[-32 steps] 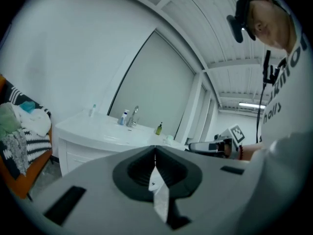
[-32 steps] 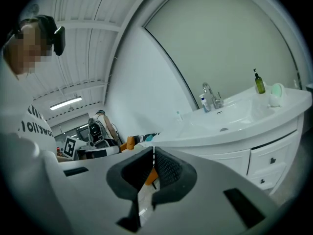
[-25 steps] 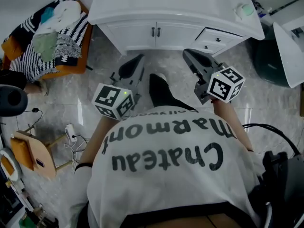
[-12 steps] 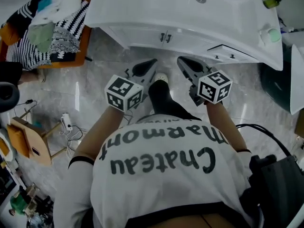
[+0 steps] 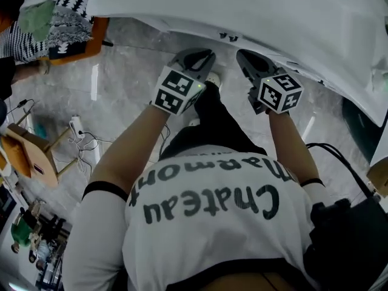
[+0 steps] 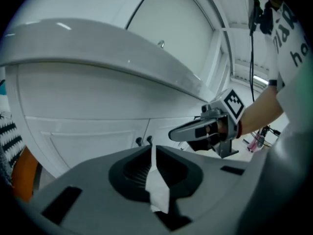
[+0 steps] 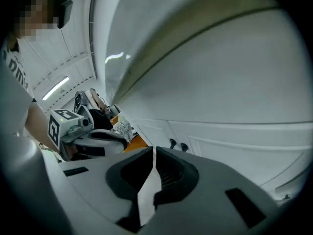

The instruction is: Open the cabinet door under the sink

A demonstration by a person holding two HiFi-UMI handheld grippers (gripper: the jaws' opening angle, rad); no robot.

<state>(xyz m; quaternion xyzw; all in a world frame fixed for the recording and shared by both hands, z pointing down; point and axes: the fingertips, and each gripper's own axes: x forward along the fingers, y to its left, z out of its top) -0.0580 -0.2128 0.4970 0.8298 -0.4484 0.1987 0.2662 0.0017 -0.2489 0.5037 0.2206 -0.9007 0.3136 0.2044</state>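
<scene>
The white sink counter (image 5: 242, 11) overhangs the cabinet, so the head view shows only the two dark door handles (image 5: 227, 36) peeking out below its rim. My left gripper (image 5: 203, 53) and right gripper (image 5: 245, 54) sit side by side just short of that rim, both shut and empty. In the left gripper view the shut left gripper (image 6: 150, 148) points at the paired handles (image 6: 144, 140) where the two white doors (image 6: 88, 136) meet. The shut right gripper (image 7: 154, 151) faces the same handles (image 7: 178, 144) from the other side. Both doors are closed.
An orange chair (image 5: 73, 44) piled with striped cloth stands left of the cabinet. A wooden stool (image 5: 27, 156) and a power strip with cables (image 5: 77, 129) lie on the marble floor at left. A dark bin (image 5: 357, 117) sits at right. The person's black-socked leg (image 5: 209, 102) is between the grippers.
Both grippers have dropped and moved forward toward the cabinet front, staying shut. The head has leaned over the counter, which now hides most of the doors.
</scene>
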